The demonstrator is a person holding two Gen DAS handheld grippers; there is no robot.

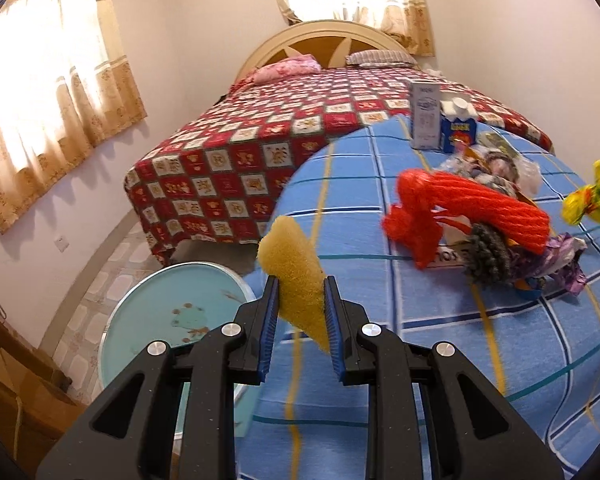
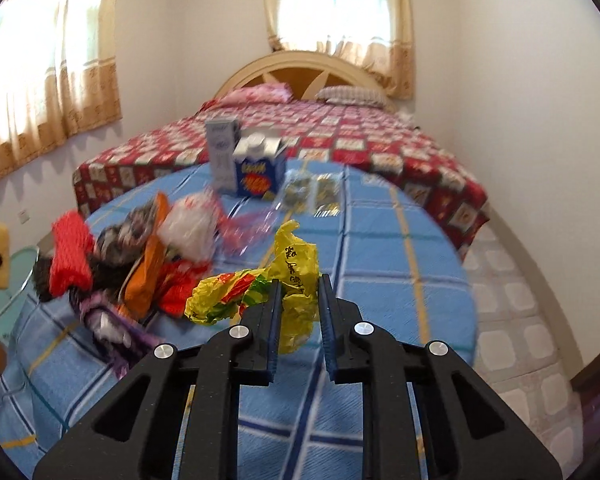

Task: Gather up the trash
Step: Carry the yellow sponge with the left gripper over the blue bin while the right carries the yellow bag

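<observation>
My left gripper (image 1: 300, 284) is shut on a yellow sponge (image 1: 292, 276), held above the left edge of the blue checked table (image 1: 380, 340). My right gripper (image 2: 299, 282) is shut on a crumpled yellow plastic wrapper (image 2: 296, 264), lifted a little over the tablecloth (image 2: 380, 280). That wrapper (image 1: 586, 200) also shows at the right edge of the left wrist view. A trash pile lies on the table: a red mesh bag (image 1: 472, 212), a grey scourer (image 1: 486, 254), purple wrappers (image 1: 556, 268). In the right wrist view the red mesh bag (image 2: 70, 256) and the sponge (image 2: 1, 256) sit at the left.
A white carton (image 1: 425, 116) and a blue carton (image 1: 458, 128) stand at the table's far side. A round pale-blue bin (image 1: 172, 320) is on the floor left of the table. A bed with a red patterned cover (image 1: 260, 152) is behind. Cardboard boxes (image 1: 16, 392) stand at lower left.
</observation>
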